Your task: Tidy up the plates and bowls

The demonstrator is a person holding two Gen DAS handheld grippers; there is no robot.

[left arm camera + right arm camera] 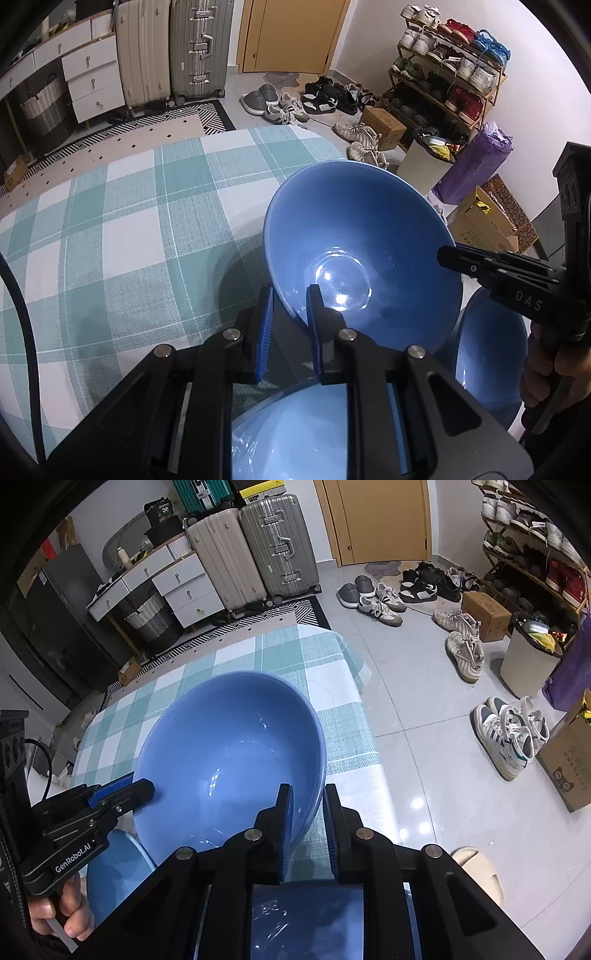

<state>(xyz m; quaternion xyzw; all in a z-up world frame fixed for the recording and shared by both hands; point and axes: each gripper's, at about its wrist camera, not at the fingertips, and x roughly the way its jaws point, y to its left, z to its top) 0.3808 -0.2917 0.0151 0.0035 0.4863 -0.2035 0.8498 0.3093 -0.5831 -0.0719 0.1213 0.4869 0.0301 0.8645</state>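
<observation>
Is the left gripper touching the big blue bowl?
Touching: in the left wrist view the left gripper straddles the bowl rim, fingers pressed on both sides.

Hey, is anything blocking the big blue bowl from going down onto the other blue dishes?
Nothing visible. Both grippers, left and right, straddle the big blue bowl's rim, above the lower blue dishes.

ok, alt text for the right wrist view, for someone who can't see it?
Both grippers hold one large blue bowl by opposite rims above a teal-checked tablecloth: the right gripper on the near rim, the left gripper on the far left. More blue dishes sit below; shoes, suitcases and a wooden door fill the tiled room behind.
</observation>
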